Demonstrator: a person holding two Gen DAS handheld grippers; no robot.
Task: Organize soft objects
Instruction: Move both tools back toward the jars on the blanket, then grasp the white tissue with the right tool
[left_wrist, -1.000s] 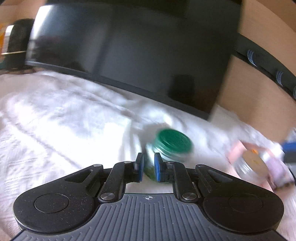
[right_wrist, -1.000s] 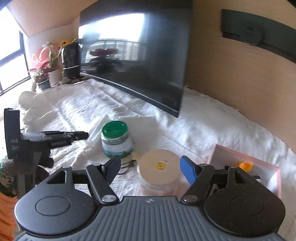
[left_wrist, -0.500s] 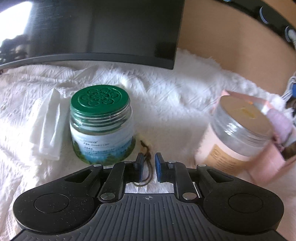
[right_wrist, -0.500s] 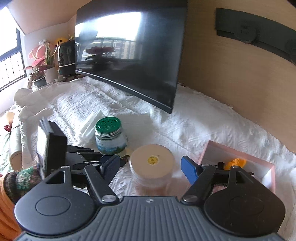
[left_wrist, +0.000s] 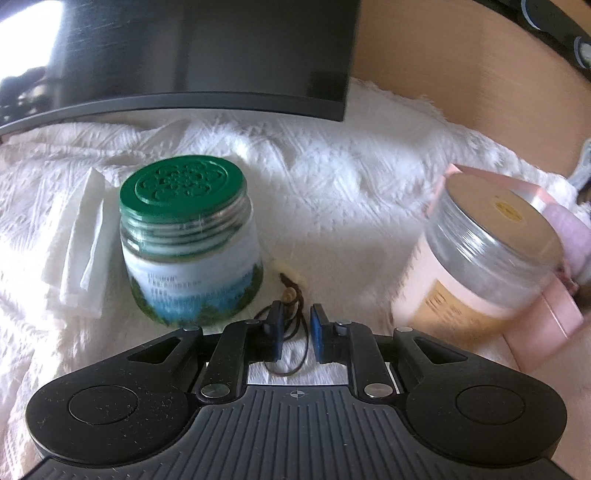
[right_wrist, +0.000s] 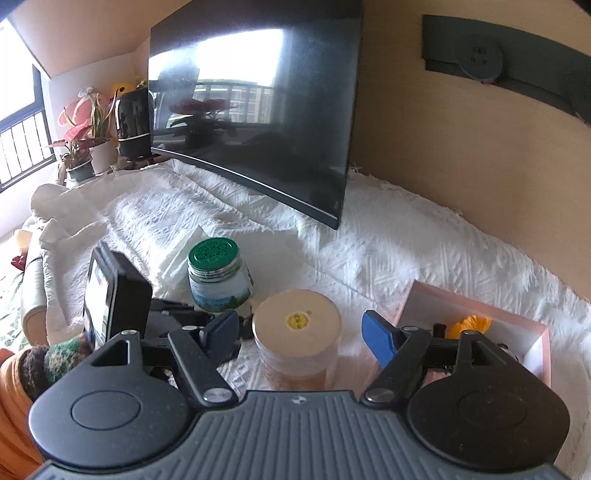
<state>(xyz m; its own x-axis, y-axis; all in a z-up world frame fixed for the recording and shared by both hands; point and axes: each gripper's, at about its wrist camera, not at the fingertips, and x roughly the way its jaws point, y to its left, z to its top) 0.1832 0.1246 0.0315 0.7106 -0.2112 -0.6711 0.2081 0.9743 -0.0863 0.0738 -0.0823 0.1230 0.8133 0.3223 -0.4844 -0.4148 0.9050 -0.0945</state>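
A thin dark hair tie with a small bead (left_wrist: 290, 325) lies on the white cloth between my left gripper's (left_wrist: 298, 334) nearly closed fingers, which do not visibly clamp it. A green-lidded jar (left_wrist: 190, 240) stands just left of it, also seen in the right wrist view (right_wrist: 218, 275). A clear jar with a beige lid (left_wrist: 480, 258) stands to the right. My right gripper (right_wrist: 299, 334) is open, its fingers on either side of that beige-lidded jar (right_wrist: 297, 343), above it. A pink box (right_wrist: 480, 332) holds an orange soft item (right_wrist: 469, 325).
A white textured cloth (right_wrist: 388, 251) covers the surface. A large black screen (right_wrist: 258, 110) leans at the back. Folded white tissues (left_wrist: 79, 251) lie left of the green jar. Potted plants (right_wrist: 88, 140) stand far left. The left gripper's body shows in the right view (right_wrist: 114, 299).
My left gripper swung right and down, from the screen and cloth to close over the hair tie beside the green jar. My right gripper rose slightly over the beige-lidded jar.
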